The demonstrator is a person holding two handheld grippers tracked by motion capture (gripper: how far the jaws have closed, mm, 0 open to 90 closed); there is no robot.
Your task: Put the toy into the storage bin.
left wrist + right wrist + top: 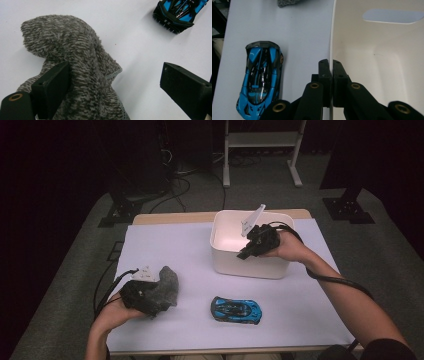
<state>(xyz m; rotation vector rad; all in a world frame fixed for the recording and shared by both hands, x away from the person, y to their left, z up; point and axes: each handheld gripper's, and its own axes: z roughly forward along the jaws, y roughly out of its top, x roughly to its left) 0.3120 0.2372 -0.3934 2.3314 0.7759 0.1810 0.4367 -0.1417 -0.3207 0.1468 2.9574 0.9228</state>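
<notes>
A white bin stands at the back right of the white table cover. My right gripper reaches over the bin's near wall and is shut on its rim; in the right gripper view the thin wall runs straight in between the closed jaws. A blue and black toy car lies in front of the bin, left of the jaws. A grey fuzzy cloth lies at the left. My left gripper is open there, one jaw against the cloth, the other apart over bare cover.
The bin's inside looks bare, with a handle slot in its far wall. The car lies beyond the left gripper's jaws. A white stand and dark equipment bases sit on the floor behind the table.
</notes>
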